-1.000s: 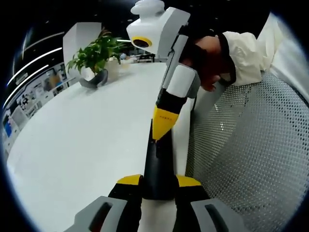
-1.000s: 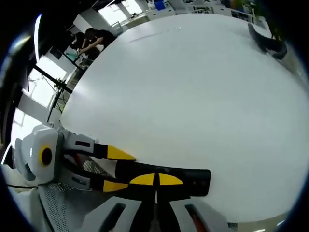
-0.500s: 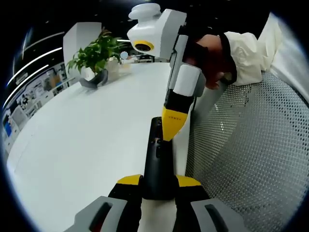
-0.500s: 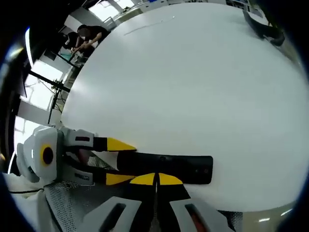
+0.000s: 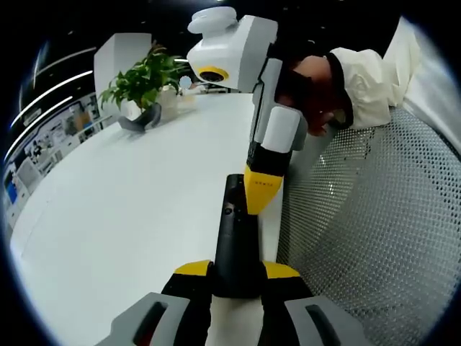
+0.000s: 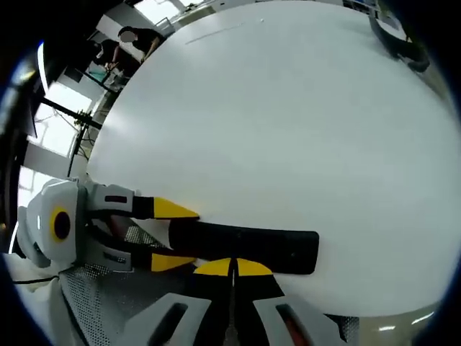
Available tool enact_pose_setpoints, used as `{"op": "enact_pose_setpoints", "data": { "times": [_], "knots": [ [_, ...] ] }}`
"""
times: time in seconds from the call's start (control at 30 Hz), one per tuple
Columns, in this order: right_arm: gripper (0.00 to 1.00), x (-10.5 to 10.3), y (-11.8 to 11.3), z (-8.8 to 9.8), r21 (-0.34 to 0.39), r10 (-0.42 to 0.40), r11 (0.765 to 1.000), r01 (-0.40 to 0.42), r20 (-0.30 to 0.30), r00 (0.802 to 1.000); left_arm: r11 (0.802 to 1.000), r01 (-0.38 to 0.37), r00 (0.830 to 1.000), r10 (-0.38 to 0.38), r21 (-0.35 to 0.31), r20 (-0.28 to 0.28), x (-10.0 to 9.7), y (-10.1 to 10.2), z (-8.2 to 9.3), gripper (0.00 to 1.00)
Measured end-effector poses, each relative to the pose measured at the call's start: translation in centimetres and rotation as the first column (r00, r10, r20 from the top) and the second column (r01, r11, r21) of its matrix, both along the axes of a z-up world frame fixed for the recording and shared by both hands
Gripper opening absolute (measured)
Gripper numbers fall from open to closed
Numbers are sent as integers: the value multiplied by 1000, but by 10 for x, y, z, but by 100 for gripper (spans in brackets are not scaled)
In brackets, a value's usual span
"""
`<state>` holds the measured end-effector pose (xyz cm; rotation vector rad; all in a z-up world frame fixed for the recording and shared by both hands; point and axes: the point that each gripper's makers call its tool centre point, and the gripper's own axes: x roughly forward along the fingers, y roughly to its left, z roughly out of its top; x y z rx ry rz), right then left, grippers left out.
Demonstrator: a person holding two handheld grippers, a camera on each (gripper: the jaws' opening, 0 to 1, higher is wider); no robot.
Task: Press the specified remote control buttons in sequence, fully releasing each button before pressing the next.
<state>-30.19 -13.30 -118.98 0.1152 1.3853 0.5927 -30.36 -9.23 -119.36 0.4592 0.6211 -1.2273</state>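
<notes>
Left claw (image 5: 236, 277): its yellow-tipped jaws are clamped on the near end of a black remote control (image 5: 235, 238), one jaw on each side; in the right gripper view the same claw (image 6: 173, 236) reaches in from the left and grips the remote's (image 6: 248, 246) left end.
Remote control: a long black bar stretching straight ahead of the left claw, lying on the white tabletop (image 5: 130, 216) near its edge; small buttons show on its far half.
Right claw (image 6: 232, 268): jaws pressed together tip to tip, holding nothing; the paired yellow tips sit just at the near long edge of the remote. In the left gripper view this claw (image 5: 262, 193) comes down from above, its yellow tip at the right edge of the remote's far half; whether it touches cannot be told.
Hand (image 5: 306, 90): gripping the right claw's handle, with a white sleeve (image 5: 367, 83) behind it.
Plant (image 5: 140, 83): a leafy green plant in a dark pot, far ahead and left of the left claw.
Mesh chair (image 5: 374, 231): pale netting to the right of the left claw, beside the tabletop edge.
People (image 6: 126, 47): standing well beyond the tabletop, upper left of the right claw.
</notes>
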Motion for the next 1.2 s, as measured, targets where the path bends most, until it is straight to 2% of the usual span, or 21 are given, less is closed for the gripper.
{"op": "enact_pose_setpoints", "data": {
  "times": [0.4,0.6,0.97,1.2],
  "knots": [
    [0,-1,1,-1,-49,29,998,-28,23,999,1000,-3,1000,3,-2,0,1,-1,0,25],
    [0,0,-1,-2,-27,8,1000,-8,12,1000,1000,-2,1000,2,0,2,0,-1,0,25],
    [0,-1,0,-1,-29,13,999,-13,23,1000,999,-11,1000,11,43,-4,0,9,0,25],
    [0,-1,1,-1,-29,18,999,-18,22,1000,999,0,1000,0,45,0,0,8,0,25]
  ]
}}
